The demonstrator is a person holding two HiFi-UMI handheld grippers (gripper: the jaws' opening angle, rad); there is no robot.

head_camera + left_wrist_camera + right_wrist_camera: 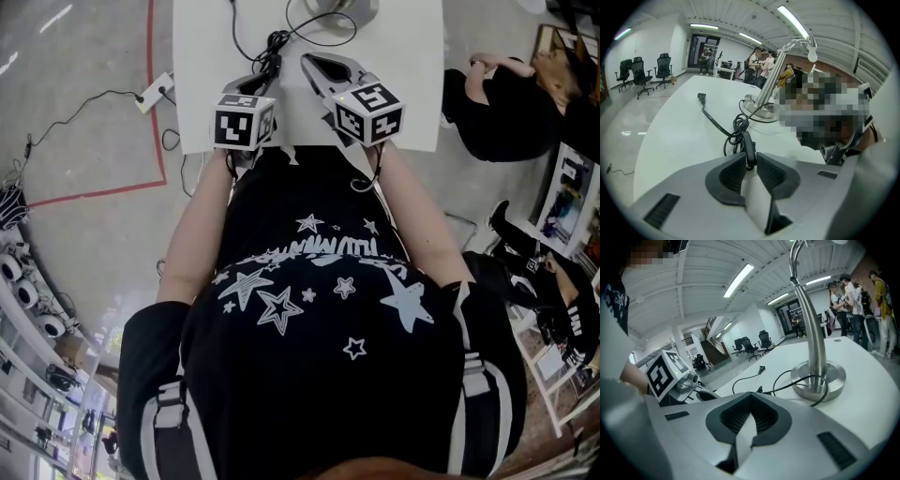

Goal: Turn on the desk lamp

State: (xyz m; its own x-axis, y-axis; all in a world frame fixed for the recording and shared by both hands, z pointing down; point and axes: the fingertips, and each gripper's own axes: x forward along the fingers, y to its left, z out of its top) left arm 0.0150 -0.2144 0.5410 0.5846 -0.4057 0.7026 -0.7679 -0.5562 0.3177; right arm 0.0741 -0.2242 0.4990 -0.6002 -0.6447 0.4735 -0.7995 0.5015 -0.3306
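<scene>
A silver desk lamp stands at the far side of the white table [412, 56], its round base [342, 7] [759, 108] [820, 378] under a bent stem. A white bulb [812, 52] hangs from the lamp head. The lamp's black cord [712, 123] runs in loops across the table to a loose plug [701, 96]. My left gripper [261, 70] [750, 157] is shut on the cord's black inline switch [749, 147]. My right gripper [309, 64] [750, 397] hovers beside it, shut with nothing between its jaws.
A power strip [155, 91] lies on the floor left of the table, inside a red tape line [155, 141]. People sit at the right [511, 94]. Office chairs [642, 70] and standing people [759, 63] are beyond the table.
</scene>
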